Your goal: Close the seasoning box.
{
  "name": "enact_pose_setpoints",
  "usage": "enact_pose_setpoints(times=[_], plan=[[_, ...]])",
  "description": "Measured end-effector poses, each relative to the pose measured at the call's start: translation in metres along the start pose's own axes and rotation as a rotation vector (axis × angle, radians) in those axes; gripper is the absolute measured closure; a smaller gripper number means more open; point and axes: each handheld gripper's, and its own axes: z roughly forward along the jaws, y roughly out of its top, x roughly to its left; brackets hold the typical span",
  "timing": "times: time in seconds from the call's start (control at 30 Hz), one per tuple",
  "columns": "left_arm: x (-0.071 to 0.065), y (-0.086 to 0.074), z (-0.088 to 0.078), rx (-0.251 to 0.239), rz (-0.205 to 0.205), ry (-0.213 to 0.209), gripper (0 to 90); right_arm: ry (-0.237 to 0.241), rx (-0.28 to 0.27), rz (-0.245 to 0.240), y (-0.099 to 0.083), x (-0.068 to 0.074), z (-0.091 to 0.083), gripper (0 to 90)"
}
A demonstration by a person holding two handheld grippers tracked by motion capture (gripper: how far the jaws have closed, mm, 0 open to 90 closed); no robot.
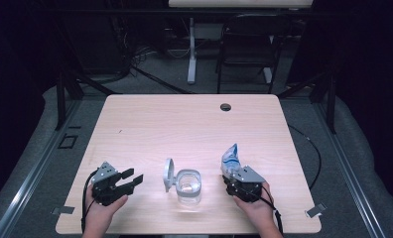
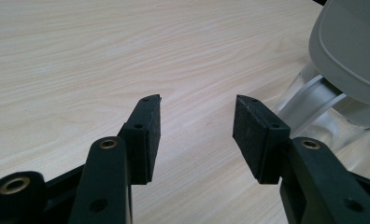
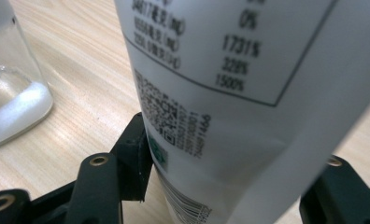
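Note:
A clear jar [image 1: 188, 187] stands near the table's front edge with its hinged grey lid [image 1: 168, 174] flipped up on its left. My left gripper [image 1: 131, 179] rests open to the left of the jar, with nothing between its pads. In the left gripper view my left gripper [image 2: 197, 128] points over bare wood, with the lid [image 2: 346, 42] and jar [image 2: 309, 109] at the right. My right gripper [image 1: 234, 174], right of the jar, is shut on a white and blue printed pouch [image 1: 230, 158] that stands upright. In the right gripper view the pouch [image 3: 230, 93] sits between the jaws of my right gripper [image 3: 230, 186], and the jar [image 3: 10, 93] is at the left.
The light wooden table [image 1: 184, 124] has a cable hole [image 1: 226, 107] near its far edge. A black chair [image 1: 249, 44] and a white desk leg [image 1: 191, 49] stand beyond the table. Cables trail from both grippers toward the front edge.

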Motion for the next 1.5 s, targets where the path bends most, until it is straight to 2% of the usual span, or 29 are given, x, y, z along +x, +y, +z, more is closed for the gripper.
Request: enact_pose_setpoints(times=[0.33, 0.47, 1.1, 1.37, 1.5], plan=[[0.000, 0.000, -0.001, -0.003, -0.001, 0.000, 52.0, -0.022, -0.017, -0.052, 0.012, 0.001, -0.007, 42.8], [0.000, 0.001, -0.001, -0.005, 0.004, -0.002, 52.0, -0.025, -0.028, -0.052, 0.015, 0.001, -0.009, 42.8], [-0.001, 0.001, -0.002, -0.009, 0.005, 0.000, 52.0, -0.047, -0.044, -0.114, 0.028, 0.004, -0.018, 42.8], [-0.001, 0.002, -0.002, -0.010, 0.004, 0.001, 51.8, -0.060, -0.042, -0.187, 0.035, 0.008, -0.022, 42.8], [-0.001, 0.002, -0.003, -0.013, -0.001, 0.001, 51.8, -0.069, -0.046, -0.207, 0.038, 0.011, -0.023, 42.8]])
